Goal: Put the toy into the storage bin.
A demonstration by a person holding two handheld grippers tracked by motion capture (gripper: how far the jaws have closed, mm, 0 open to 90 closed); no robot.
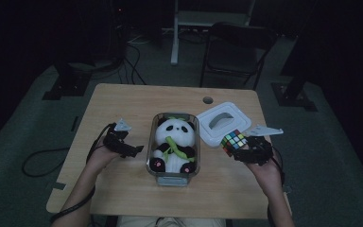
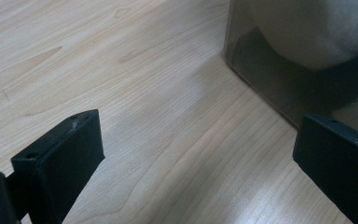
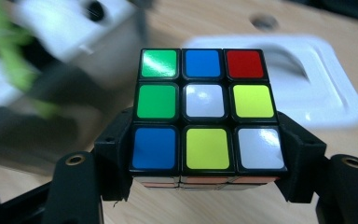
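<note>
Right gripper (image 1: 244, 150) clamps a Rubik's cube (image 1: 234, 142) between its jaws, lifted off the table (image 1: 123, 101), at 3 o'clock from the clear container (image 1: 171, 178) holding a plush panda (image 1: 173, 144); white lid (image 1: 223, 124) just behind. Left gripper (image 1: 133, 150) open, empty, at container's 9 o'clock.

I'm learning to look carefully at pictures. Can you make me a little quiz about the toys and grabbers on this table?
1. True or false: the right gripper is clamped on the puzzle cube.
2. Where does the panda toy sit? A) on the white lid B) inside the clear container C) on the floor
3. Fill the gap: the left gripper has its jaws ____ with nothing between them.

Key:
1. True; the black jaws press on the cube's two sides.
2. B; the clear container holds it, and the white lid lies beside it on the table.
3. Open.
</note>
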